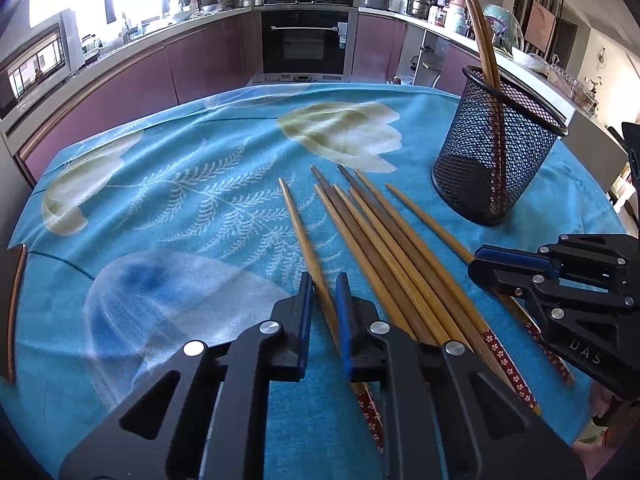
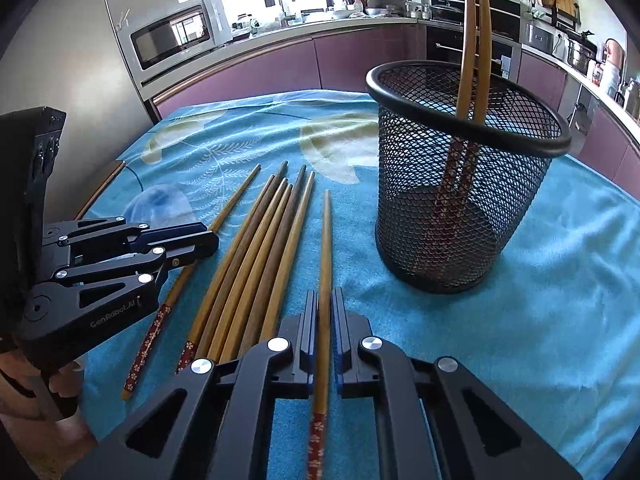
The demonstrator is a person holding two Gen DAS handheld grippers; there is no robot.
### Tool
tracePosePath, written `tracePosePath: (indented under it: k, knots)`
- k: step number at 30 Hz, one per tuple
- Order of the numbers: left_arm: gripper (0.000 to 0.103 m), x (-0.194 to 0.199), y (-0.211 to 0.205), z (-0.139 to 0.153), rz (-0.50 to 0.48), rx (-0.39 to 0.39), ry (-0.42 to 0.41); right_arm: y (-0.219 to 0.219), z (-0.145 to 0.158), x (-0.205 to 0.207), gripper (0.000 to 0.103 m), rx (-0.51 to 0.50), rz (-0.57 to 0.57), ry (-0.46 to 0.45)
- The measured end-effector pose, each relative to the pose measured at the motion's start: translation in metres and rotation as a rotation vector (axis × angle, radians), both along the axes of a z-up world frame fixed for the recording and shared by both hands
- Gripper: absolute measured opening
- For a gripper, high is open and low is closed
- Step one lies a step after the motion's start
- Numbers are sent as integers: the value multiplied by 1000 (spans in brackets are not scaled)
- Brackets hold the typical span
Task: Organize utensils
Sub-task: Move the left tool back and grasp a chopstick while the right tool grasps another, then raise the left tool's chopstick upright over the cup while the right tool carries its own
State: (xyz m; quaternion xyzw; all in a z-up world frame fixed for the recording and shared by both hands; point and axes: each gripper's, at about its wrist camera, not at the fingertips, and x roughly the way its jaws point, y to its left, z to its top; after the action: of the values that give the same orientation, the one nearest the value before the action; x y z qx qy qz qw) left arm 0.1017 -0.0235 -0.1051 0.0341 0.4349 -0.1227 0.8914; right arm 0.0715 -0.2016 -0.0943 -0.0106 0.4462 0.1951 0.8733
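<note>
Two hand-held grippers worked over a worktop draped in a blue floral cloth [image 2: 560, 280]. The left gripper [image 1: 322, 284] had its jaws clamped on a single bamboo chopstick with a red flowered handle [image 1: 298, 220], the leftmost of those lying on the cloth, gripped toward its handle end. The right gripper [image 2: 325, 300] had its jaws clamped likewise on the rightmost loose chopstick [image 2: 327, 232], which lay apart from the others and pointed away from the camera. Between the two held sticks a bundle of bamboo chopsticks [image 2: 256, 248] lay side by side on the cloth, tips away from the person. A black wire-mesh cylindrical holder [image 2: 464, 184] stood upright just beyond and to the right of the bundle, with two chopsticks [image 2: 476, 40] already standing in it, leaning against its rim. The step in hand was judged to be the pick-up: each gripper had secured one stick, neither visibly lifted. The next move would call for raising each stick clear of its neighbours, tipping it toward upright, and lowering it handle-first through the holder's rim without knocking the light mesh holder over.
</note>
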Motion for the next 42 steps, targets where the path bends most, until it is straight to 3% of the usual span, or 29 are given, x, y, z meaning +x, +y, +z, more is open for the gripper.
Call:
tracePosePath:
  k: [20, 42]
  knots:
    - [8, -19, 8, 25, -23, -99, -30, -16, 26, -21, 6, 101, 37, -45]
    - [7, -49, 21, 117, -164, -363, -164, -50, 84, -38, 6, 219, 26, -213]
